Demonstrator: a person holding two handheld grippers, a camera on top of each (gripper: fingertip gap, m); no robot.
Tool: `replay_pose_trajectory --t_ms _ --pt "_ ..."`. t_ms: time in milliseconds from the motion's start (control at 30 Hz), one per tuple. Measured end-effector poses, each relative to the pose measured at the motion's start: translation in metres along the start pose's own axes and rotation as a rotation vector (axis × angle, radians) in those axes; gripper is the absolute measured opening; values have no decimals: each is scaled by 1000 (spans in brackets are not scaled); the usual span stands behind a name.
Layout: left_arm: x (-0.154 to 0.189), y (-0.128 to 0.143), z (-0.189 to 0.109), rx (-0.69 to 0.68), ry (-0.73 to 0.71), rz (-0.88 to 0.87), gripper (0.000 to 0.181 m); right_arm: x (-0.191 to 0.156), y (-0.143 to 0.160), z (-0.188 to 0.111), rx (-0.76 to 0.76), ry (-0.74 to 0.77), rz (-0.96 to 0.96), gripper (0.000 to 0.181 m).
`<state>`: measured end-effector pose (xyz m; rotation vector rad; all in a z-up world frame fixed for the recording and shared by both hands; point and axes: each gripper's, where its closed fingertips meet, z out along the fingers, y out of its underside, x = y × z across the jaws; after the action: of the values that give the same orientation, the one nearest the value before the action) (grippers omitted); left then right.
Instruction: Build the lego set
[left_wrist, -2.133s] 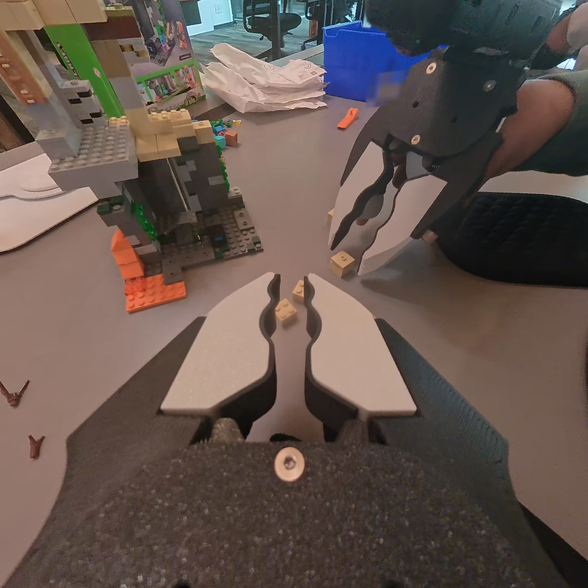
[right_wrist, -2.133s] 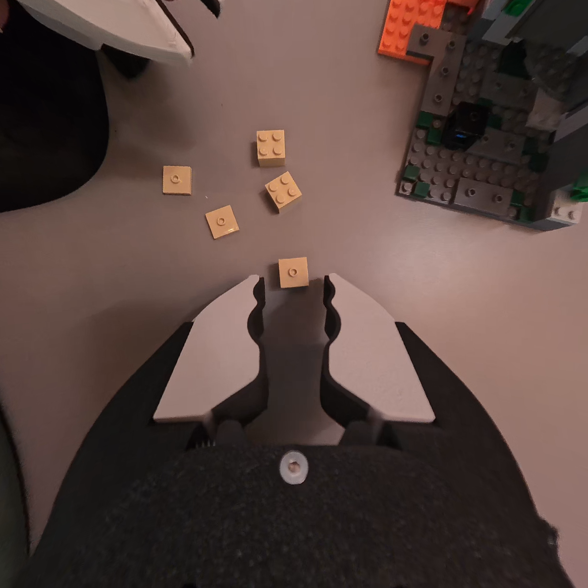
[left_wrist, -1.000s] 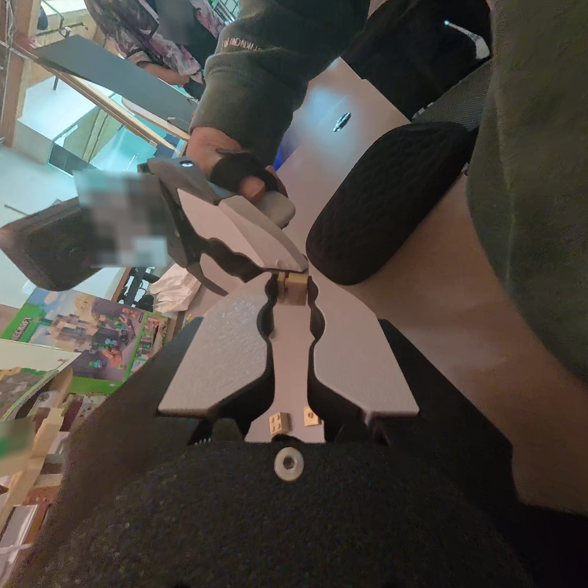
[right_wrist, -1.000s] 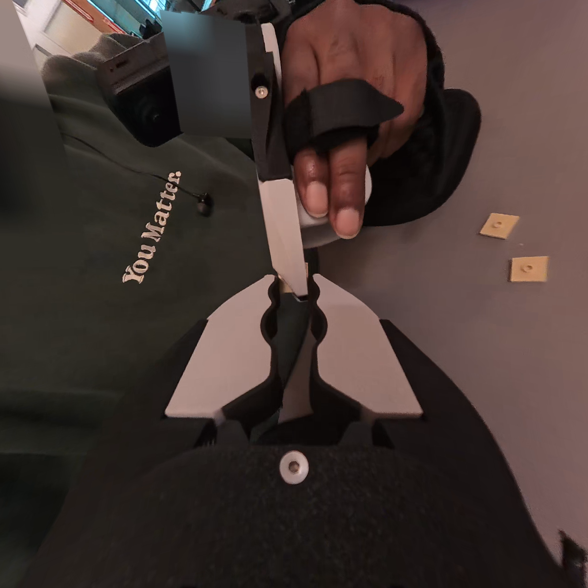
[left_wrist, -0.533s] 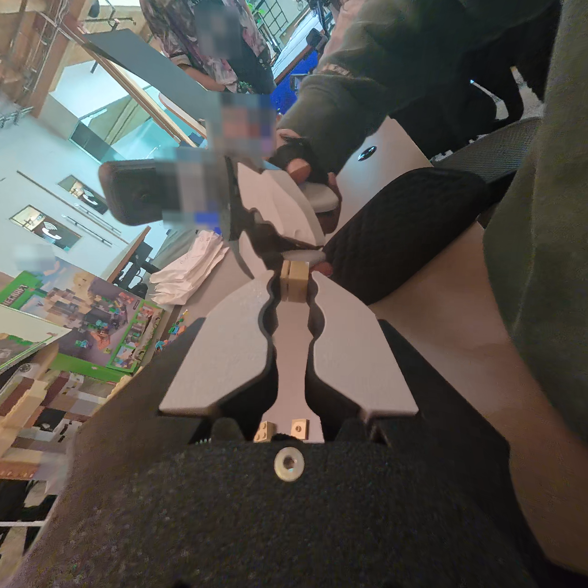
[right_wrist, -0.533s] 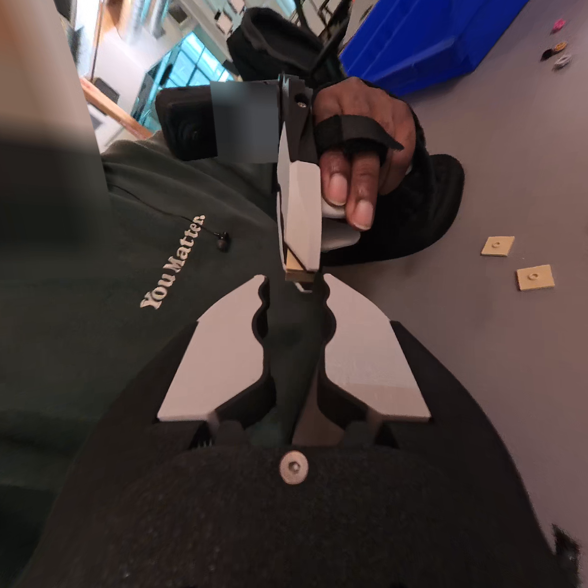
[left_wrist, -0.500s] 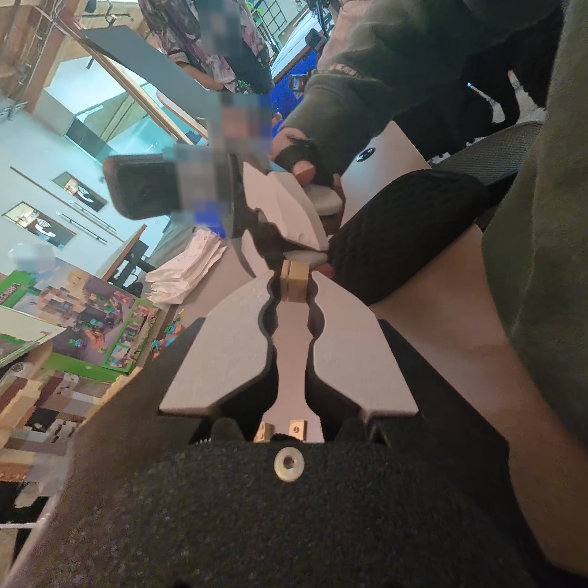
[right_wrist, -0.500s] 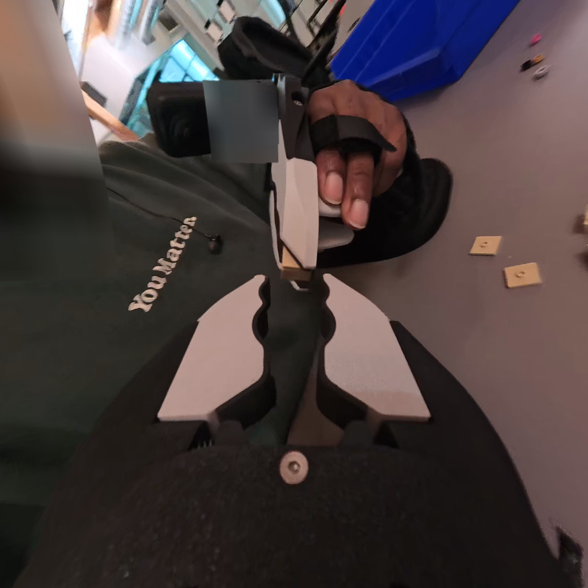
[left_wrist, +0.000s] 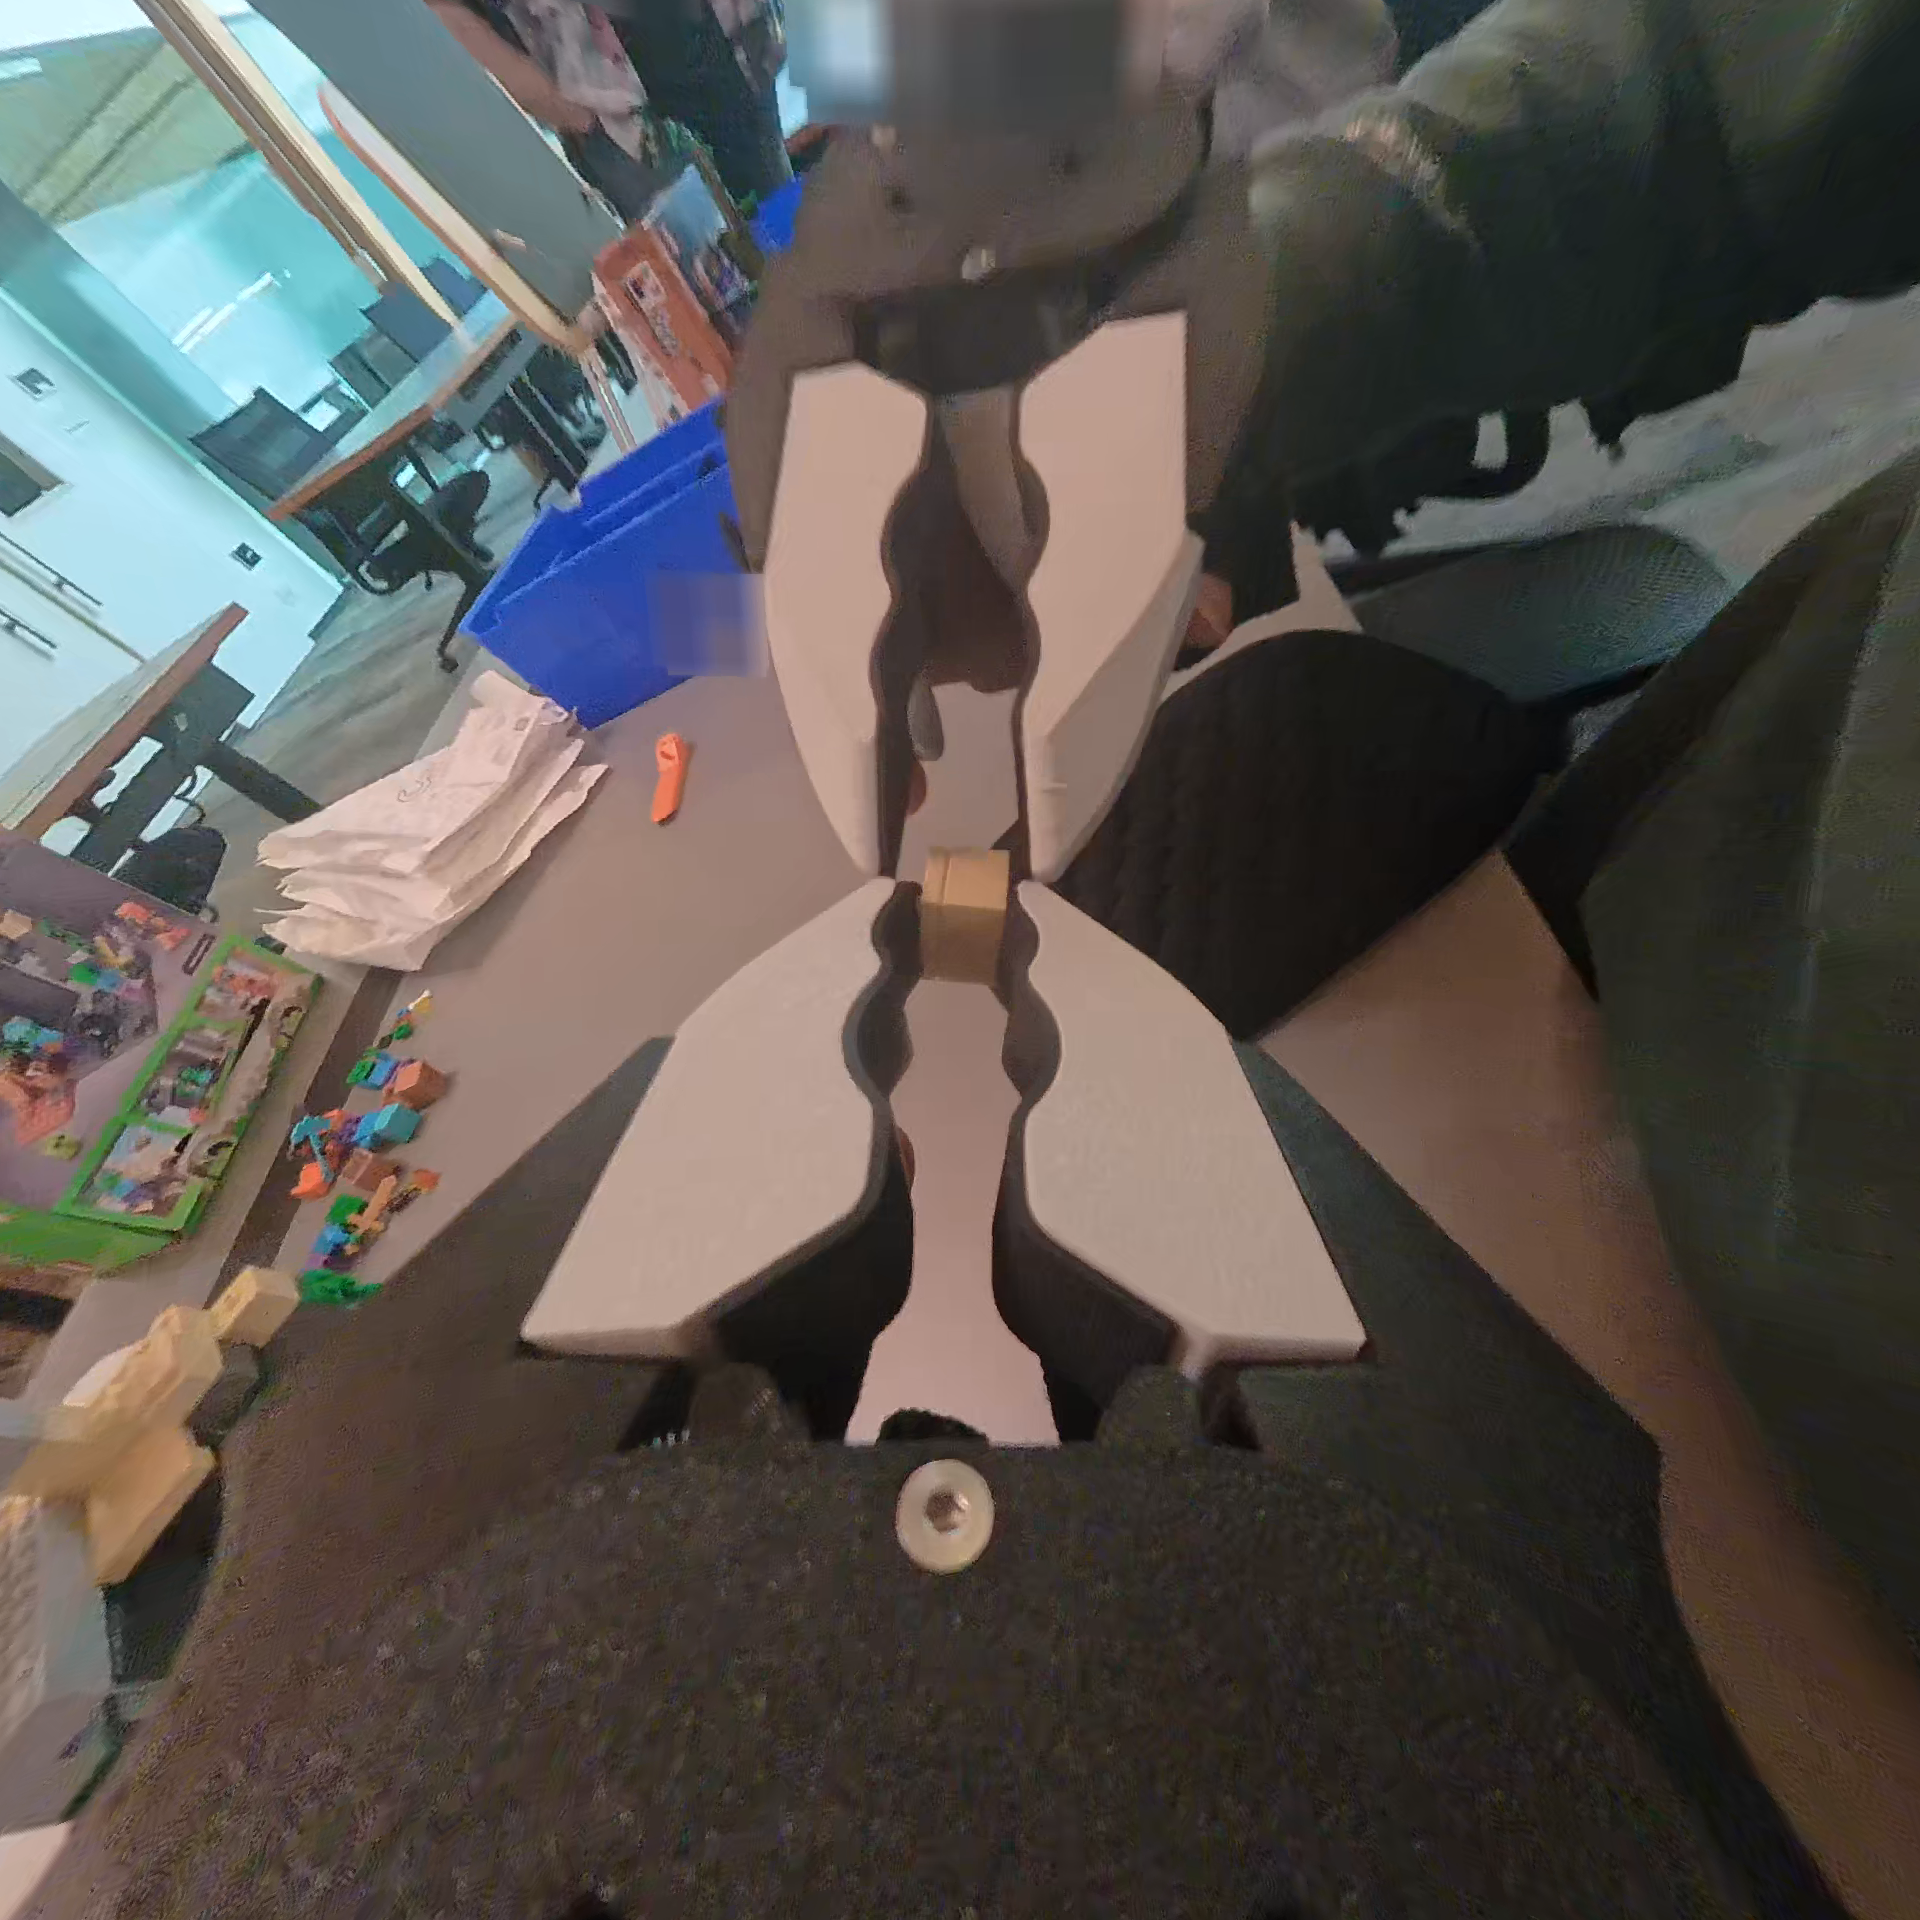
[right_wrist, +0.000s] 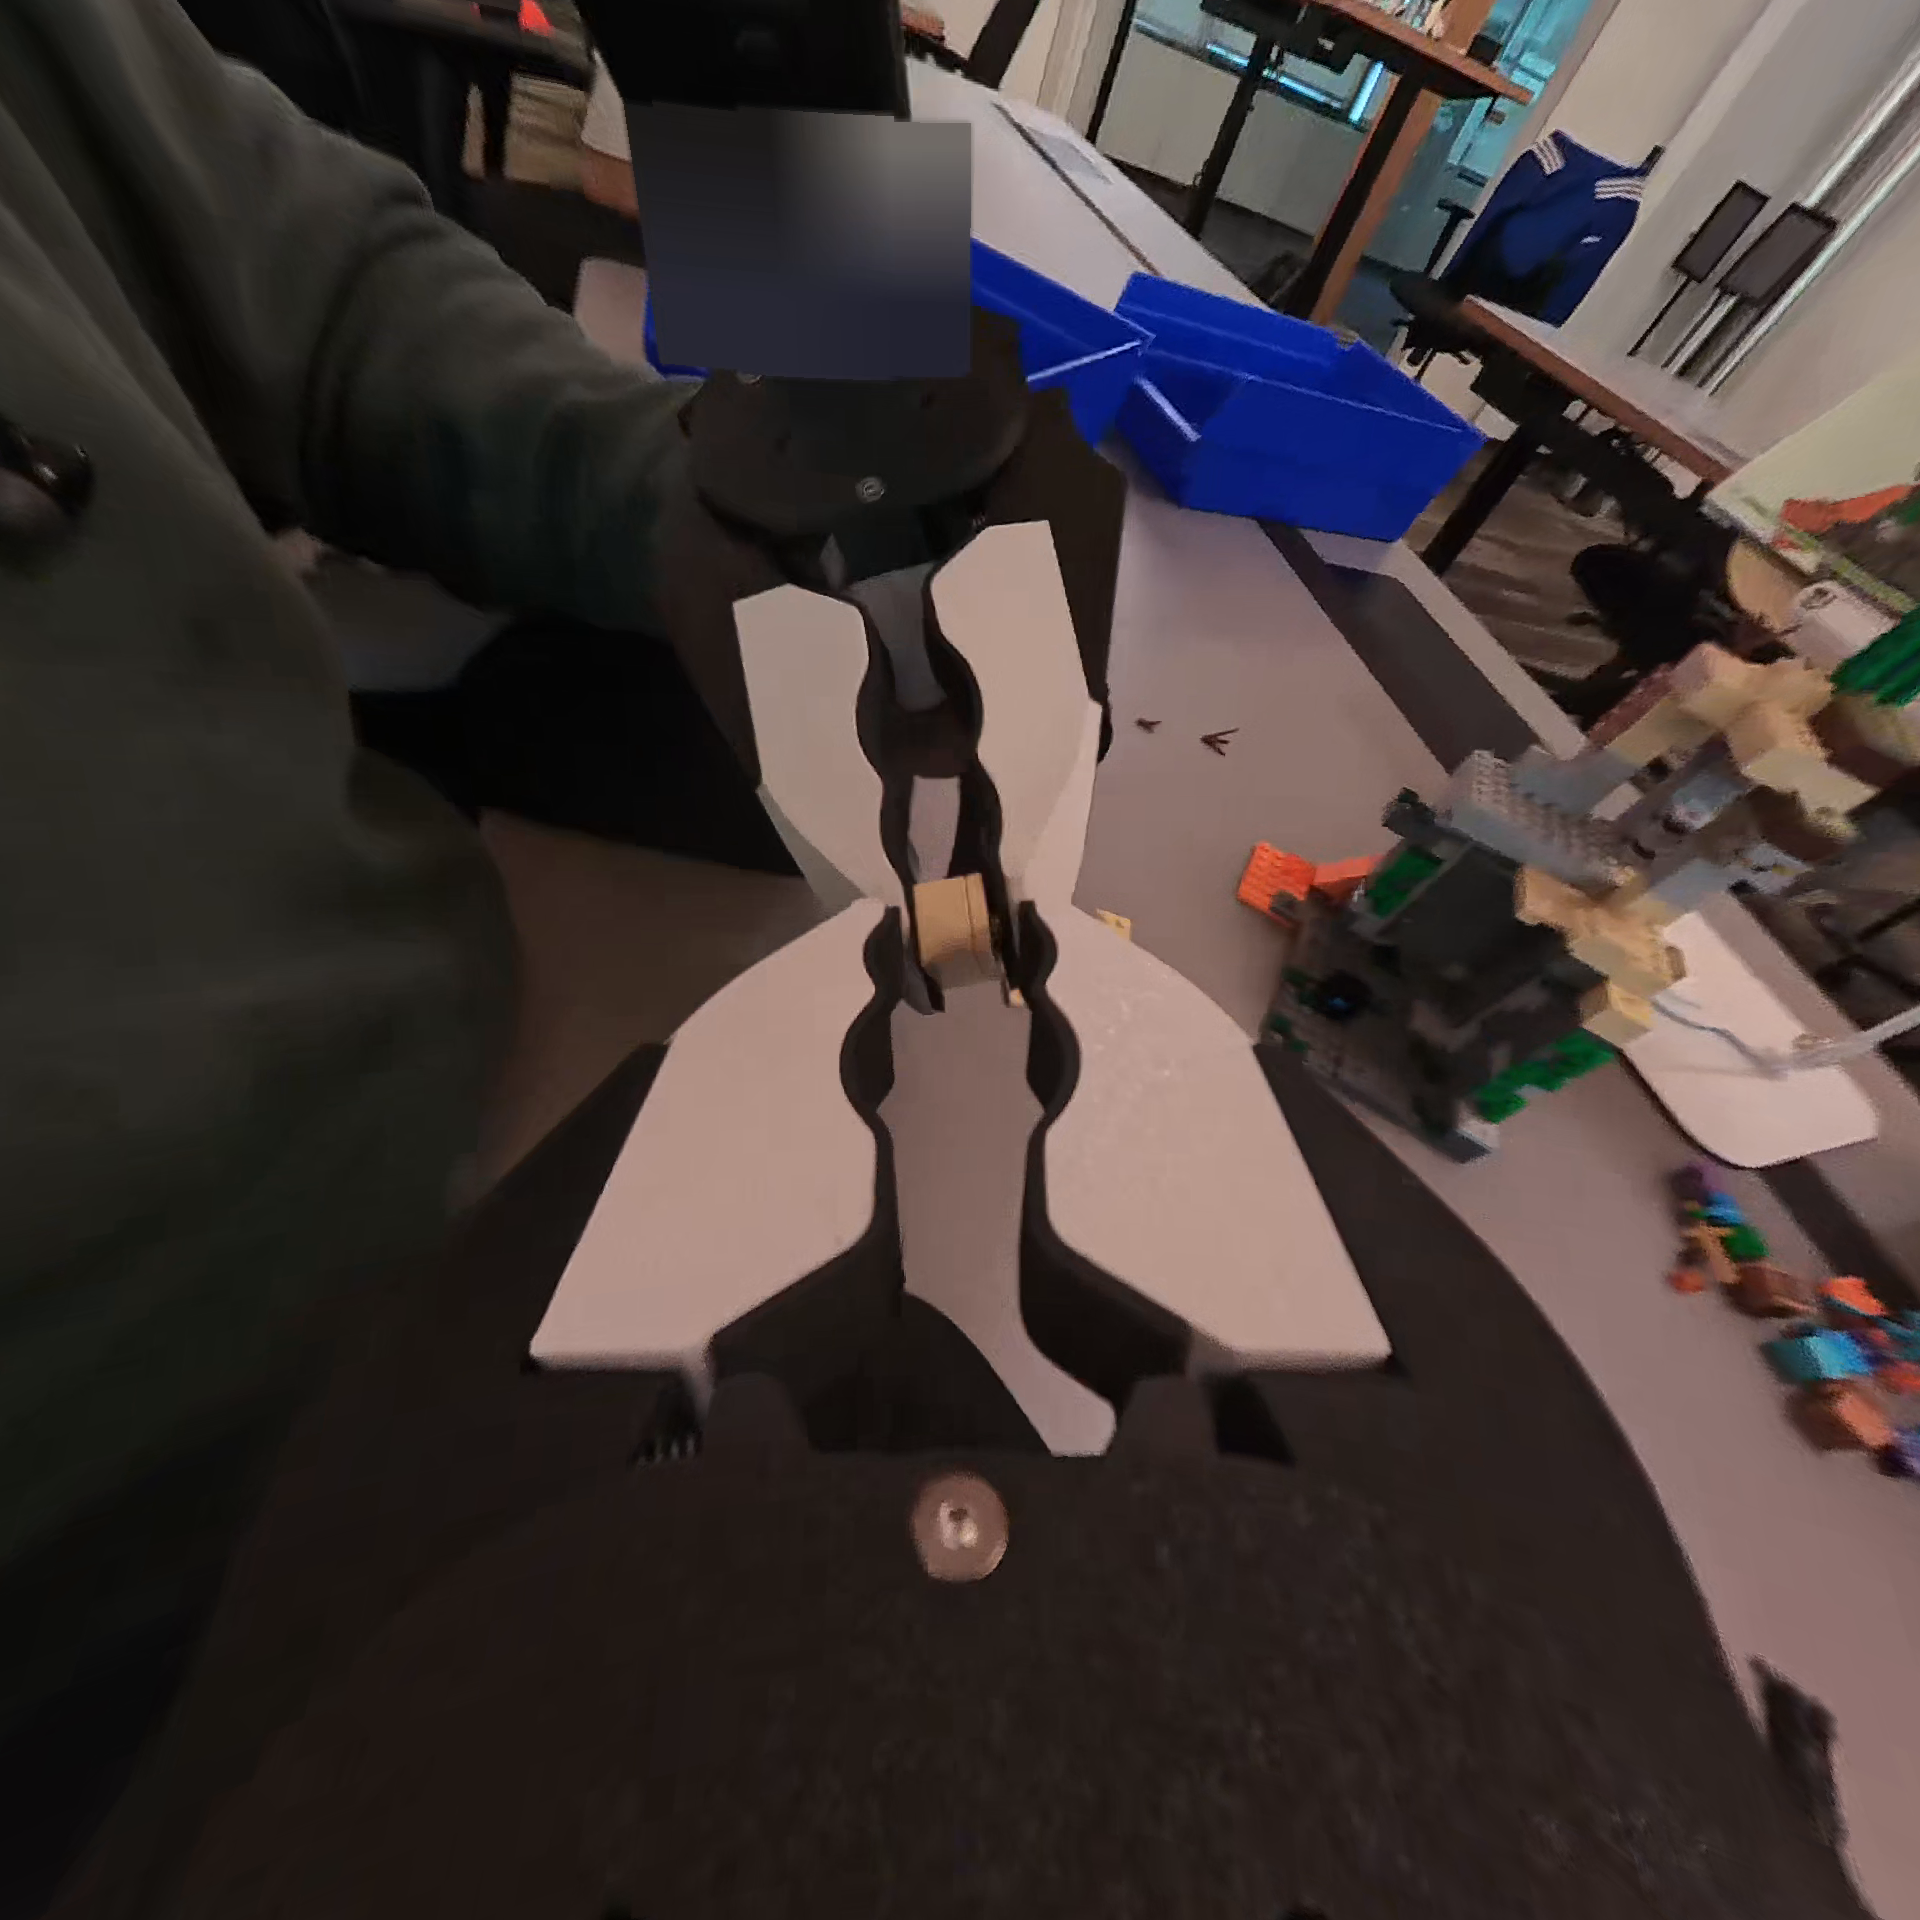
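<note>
Above the grey worktop (left_wrist: 582, 935), tip to tip, the left hand-held gripper (left_wrist: 961, 940) clamps a tan brick stack (left_wrist: 964, 925). The right hand-held gripper (right_wrist: 956, 961) closes around the same stack (right_wrist: 951, 930), seemingly gripping it too. Well off to one side, the half-built lego model (right_wrist: 1475, 966) stands on the worktop near blue bins (right_wrist: 1278, 416).

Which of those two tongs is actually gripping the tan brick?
The left tongs pinch the tan brick from both sides. The right tongs face them tip to tip, around its far end; their grip is unclear.
</note>
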<state>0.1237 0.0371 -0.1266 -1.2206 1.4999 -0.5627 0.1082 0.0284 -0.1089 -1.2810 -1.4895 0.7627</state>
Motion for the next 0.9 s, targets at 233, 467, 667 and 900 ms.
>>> replay_pose_trajectory --t_ms 233,467,667,900 --pt "8 -17 9 5 38 24 15 -9 -4 -18 -25 17 -84 11" --pt "19 -25 4 53 44 6 15 -14 -14 -21 32 11 -36 0" --pt "24 -22 -5 52 19 19 15 -21 -13 -13 -1 16 -64 0" --pt "21 -14 -9 45 -16 33 15 -11 4 -24 -12 9 162 24"
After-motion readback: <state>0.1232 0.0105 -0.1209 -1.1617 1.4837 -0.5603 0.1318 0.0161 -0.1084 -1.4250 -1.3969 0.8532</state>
